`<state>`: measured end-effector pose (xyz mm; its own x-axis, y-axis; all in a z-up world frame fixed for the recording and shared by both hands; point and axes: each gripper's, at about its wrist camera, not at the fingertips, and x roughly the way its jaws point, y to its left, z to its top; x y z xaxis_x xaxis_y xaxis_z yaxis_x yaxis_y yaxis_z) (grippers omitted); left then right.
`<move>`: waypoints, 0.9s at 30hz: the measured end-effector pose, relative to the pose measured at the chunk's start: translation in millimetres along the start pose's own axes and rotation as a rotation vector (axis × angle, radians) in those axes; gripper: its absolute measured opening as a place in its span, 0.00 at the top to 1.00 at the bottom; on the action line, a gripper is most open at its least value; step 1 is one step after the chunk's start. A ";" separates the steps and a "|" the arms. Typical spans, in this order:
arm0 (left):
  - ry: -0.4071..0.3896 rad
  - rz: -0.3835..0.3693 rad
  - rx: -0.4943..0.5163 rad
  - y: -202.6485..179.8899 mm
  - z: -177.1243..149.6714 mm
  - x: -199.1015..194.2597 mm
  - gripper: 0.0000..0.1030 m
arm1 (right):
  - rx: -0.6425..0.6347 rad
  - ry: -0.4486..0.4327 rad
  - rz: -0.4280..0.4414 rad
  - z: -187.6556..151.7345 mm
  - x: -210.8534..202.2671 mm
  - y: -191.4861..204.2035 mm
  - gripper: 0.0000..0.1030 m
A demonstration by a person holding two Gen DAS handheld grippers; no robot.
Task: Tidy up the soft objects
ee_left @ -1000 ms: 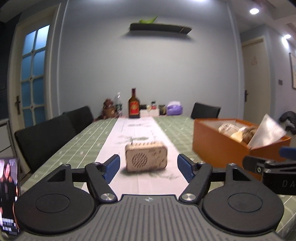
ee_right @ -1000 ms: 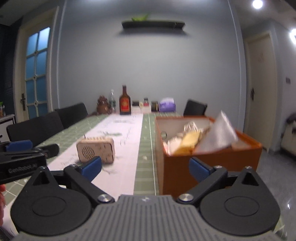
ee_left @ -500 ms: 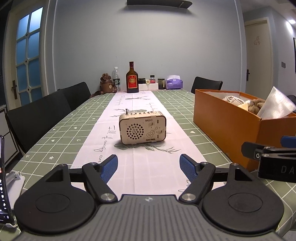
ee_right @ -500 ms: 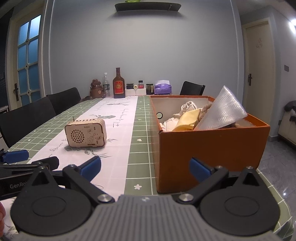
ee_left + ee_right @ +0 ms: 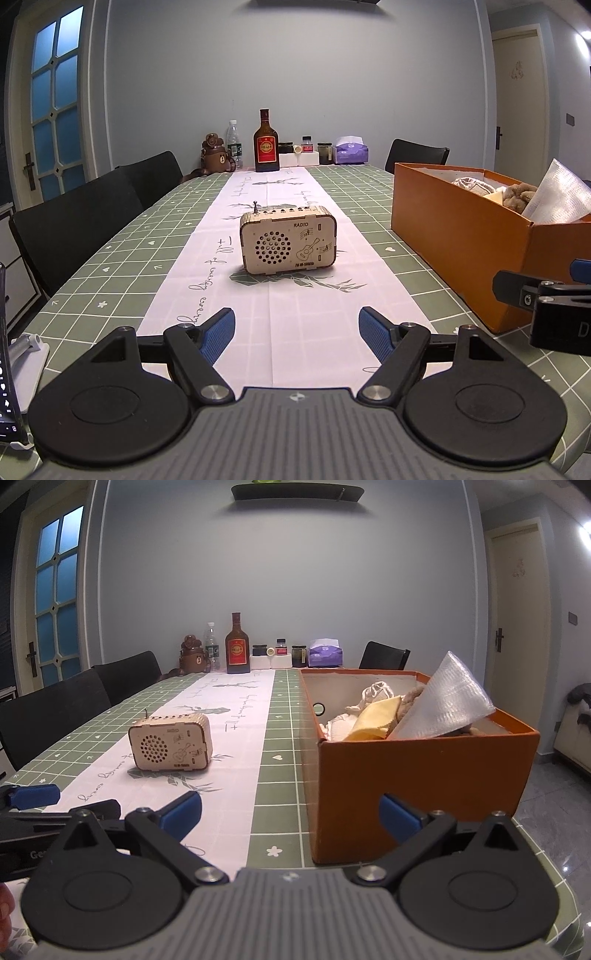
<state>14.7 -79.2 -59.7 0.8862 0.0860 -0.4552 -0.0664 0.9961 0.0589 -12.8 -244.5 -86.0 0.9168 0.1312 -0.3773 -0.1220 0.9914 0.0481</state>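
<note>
An orange box (image 5: pixel 413 771) stands on the table's right side, also in the left wrist view (image 5: pixel 458 236). It holds soft things: a white cloth (image 5: pixel 373 694), a yellow cloth (image 5: pixel 376 718), a brown plush (image 5: pixel 519 194) and a bubble-wrap sheet (image 5: pixel 450 701). My left gripper (image 5: pixel 297 334) is open and empty above the white table runner, near the front edge. My right gripper (image 5: pixel 290 812) is open and empty, just in front of the box's near left corner.
A wooden toy radio (image 5: pixel 288 240) stands on the runner (image 5: pixel 280 306) mid-table. At the far end are a bottle (image 5: pixel 266 144), a water bottle, a bear figure (image 5: pixel 214 157), jars and a tissue pack (image 5: pixel 351 149). Black chairs (image 5: pixel 77 225) line the left side. A phone on a stand (image 5: pixel 9 339) is at the front left.
Both grippers have tilted down and settled lower over the table; the radio and box now sit lower and closer in view. Both stay open and empty.
</note>
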 end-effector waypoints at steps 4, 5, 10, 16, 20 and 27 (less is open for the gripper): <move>0.002 0.005 -0.005 0.5 1.4 1.0 0.13 | 0.001 0.005 0.002 -0.8 0.4 0.6 0.03; 0.002 0.006 -0.006 0.7 1.8 1.3 0.13 | 0.002 0.005 0.002 -1.0 0.4 0.7 0.03; -0.002 0.010 -0.010 0.8 1.4 0.8 0.13 | 0.002 0.006 0.002 -1.4 0.2 0.8 0.03; -0.005 0.007 -0.010 0.9 2.0 -0.2 0.13 | 0.005 0.011 0.000 -2.4 0.5 1.4 0.03; -0.005 0.008 -0.011 1.3 1.8 -0.7 0.13 | 0.008 0.010 -0.001 -2.2 0.4 2.0 0.03; -0.010 0.010 -0.017 2.8 2.9 -2.0 0.13 | 0.006 0.009 -0.003 -2.5 0.5 4.5 0.03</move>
<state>14.1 -76.7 -56.0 0.8901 0.0955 -0.4456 -0.0826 0.9954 0.0484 -13.8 -239.9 -88.3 0.9137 0.1281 -0.3858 -0.1169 0.9918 0.0526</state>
